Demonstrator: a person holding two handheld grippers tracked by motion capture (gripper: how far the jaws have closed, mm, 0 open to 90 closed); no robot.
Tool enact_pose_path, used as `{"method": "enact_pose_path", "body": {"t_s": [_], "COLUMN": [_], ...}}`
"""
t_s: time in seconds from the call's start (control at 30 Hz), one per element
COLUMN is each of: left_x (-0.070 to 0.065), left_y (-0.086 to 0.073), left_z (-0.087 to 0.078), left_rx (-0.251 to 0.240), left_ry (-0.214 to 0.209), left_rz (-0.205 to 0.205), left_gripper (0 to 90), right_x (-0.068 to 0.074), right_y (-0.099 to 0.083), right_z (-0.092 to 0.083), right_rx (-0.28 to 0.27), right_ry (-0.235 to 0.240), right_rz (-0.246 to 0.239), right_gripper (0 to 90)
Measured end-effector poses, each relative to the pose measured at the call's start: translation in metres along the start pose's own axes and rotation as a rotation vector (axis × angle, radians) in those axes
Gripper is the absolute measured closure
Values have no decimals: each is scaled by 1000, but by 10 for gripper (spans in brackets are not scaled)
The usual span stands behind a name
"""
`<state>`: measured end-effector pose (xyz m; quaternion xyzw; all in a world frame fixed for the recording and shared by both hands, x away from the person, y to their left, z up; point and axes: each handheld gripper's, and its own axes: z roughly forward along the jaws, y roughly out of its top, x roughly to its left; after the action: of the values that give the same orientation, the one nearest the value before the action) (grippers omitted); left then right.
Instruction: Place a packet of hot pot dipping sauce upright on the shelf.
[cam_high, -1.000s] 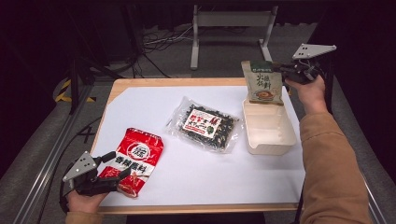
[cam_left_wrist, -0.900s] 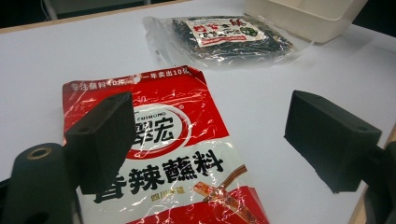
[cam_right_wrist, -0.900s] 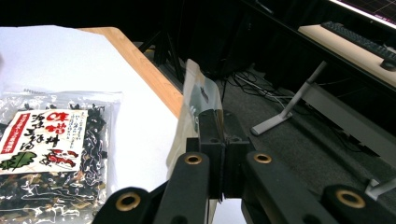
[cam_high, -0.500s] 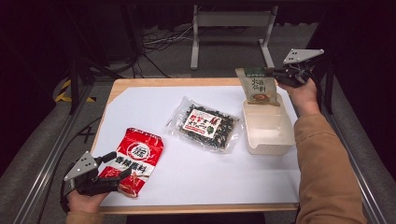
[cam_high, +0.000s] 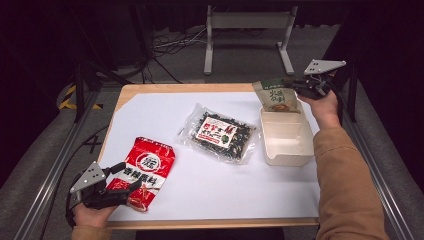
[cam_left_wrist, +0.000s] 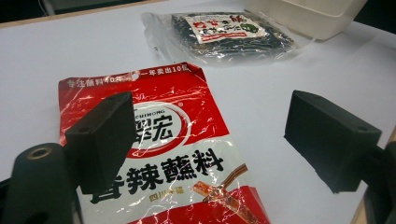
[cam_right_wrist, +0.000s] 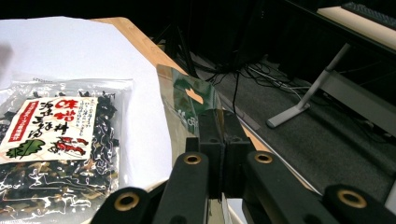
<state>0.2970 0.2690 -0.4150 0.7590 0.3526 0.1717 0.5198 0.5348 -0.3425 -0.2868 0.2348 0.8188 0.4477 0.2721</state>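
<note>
My right gripper (cam_high: 292, 86) is shut on the top edge of a green and tan packet (cam_high: 276, 97), which hangs upright over the far end of a cream tray (cam_high: 295, 152). In the right gripper view the jaws (cam_right_wrist: 217, 128) are pressed together on the packet (cam_right_wrist: 187, 100). A red and white sachet (cam_high: 149, 170) lies flat at the front left. My left gripper (cam_high: 129, 176) rests open at its near end; one jaw sits over the sachet (cam_left_wrist: 187, 154), the other over bare table. A clear bag of dark seaweed (cam_high: 220, 132) lies in the middle.
A white sheet (cam_high: 165, 115) covers the wooden table (cam_high: 150, 89). The seaweed bag lies close to the tray's left wall. A grey metal stand (cam_high: 247, 30) and cables sit on the floor beyond the far edge. A rail runs along each side.
My right gripper has come down and slightly left with the green packet, bringing its lower edge to the tray's far end. The left gripper has stayed put.
</note>
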Motion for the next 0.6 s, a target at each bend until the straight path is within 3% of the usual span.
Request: {"method": "enact_pose_path", "body": {"t_s": [0.37, 0.6], "left_x": [0, 1], "left_y": [1, 1], "left_z": [3, 3], "left_rx": [2, 5], "left_ry": [-6, -7], "left_rz": [-3, 2], "left_gripper": [168, 168], "right_x": [-9, -12], "right_y": [-27, -36], "right_z": [-12, -17], "right_rx": [9, 27], "right_ry": [-46, -68], "right_rz": [75, 96], "right_gripper": [883, 883]}}
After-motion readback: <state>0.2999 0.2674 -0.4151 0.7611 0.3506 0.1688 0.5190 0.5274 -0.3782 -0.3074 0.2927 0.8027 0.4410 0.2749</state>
